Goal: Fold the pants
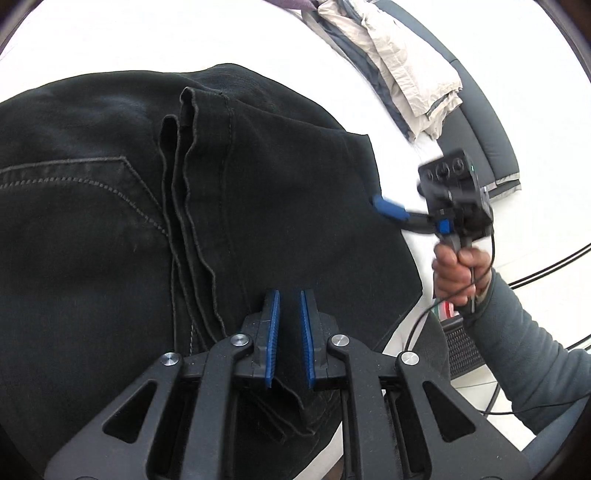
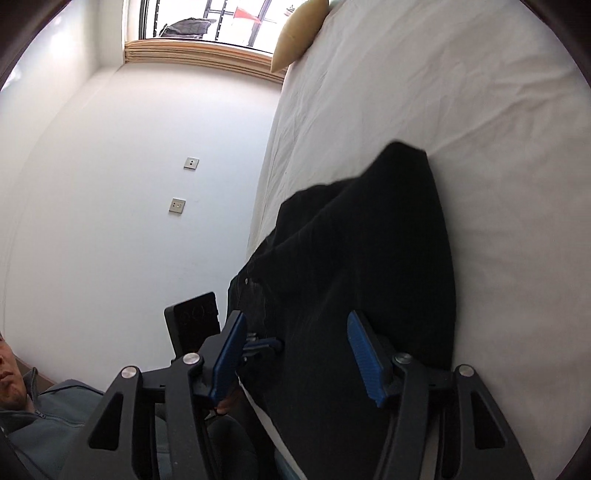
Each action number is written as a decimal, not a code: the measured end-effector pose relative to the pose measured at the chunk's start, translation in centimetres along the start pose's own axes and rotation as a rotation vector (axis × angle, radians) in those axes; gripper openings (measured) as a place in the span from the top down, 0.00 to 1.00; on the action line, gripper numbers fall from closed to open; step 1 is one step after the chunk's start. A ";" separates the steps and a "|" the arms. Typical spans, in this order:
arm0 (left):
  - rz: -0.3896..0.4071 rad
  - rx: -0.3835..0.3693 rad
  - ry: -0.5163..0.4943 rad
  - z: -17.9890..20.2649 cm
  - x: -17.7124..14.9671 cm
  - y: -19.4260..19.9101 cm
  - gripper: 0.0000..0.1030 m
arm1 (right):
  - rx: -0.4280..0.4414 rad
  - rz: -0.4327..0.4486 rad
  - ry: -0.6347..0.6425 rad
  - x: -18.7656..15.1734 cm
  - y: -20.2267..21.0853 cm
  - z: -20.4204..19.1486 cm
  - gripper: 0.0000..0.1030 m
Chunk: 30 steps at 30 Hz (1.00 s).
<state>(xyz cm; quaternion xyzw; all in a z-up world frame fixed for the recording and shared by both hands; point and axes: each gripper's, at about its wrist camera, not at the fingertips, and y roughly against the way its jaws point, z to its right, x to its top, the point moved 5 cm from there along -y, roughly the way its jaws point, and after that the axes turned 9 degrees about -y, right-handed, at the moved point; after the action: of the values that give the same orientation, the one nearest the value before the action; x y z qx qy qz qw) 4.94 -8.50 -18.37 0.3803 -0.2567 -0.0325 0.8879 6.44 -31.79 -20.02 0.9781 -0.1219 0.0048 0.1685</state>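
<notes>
Black jeans [image 1: 147, 206] lie folded on a white bed [image 1: 147, 33], leg hems stacked over the seat and back pocket. My left gripper [image 1: 290, 299] is nearly shut on a fold of the jeans at their near edge. My right gripper [image 2: 295, 321] is open, its blue pads either side of the jeans' right edge [image 2: 354, 258]; in the left wrist view its blue fingertip [image 1: 388, 208] touches that edge. The left gripper's blue finger [image 2: 264, 345] shows in the right wrist view against the cloth.
Folded beige and grey clothes [image 1: 402, 70] lie at the far right of the bed. A beige pillow [image 2: 295, 33] sits at the bed's head by a window. A white wall [image 2: 129, 184] runs along the bed's side. Black cables [image 1: 546, 266] trail right.
</notes>
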 end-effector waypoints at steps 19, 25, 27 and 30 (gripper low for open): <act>0.300 0.209 0.145 -0.7 -11.4 15.7 0.81 | 0.110 0.069 0.044 -11.6 -3.5 -8.6 0.38; 0.570 0.241 0.473 -6.1 -17.4 23.4 0.00 | 0.130 0.063 0.059 -8.2 -8.2 -11.0 0.38; 0.550 0.230 0.548 -7.3 -18.7 23.1 0.00 | 0.142 0.059 0.058 -7.1 -8.5 -11.0 0.38; 0.552 0.166 0.620 -8.5 -19.8 22.3 0.00 | 0.152 0.045 0.063 -6.7 -10.6 -12.1 0.38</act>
<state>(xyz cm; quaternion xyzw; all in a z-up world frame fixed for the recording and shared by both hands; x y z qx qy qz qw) -11.17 17.92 -16.38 0.3594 -0.0715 0.3432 0.8648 2.85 -16.51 -12.40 0.9844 -0.1380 0.0484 0.0975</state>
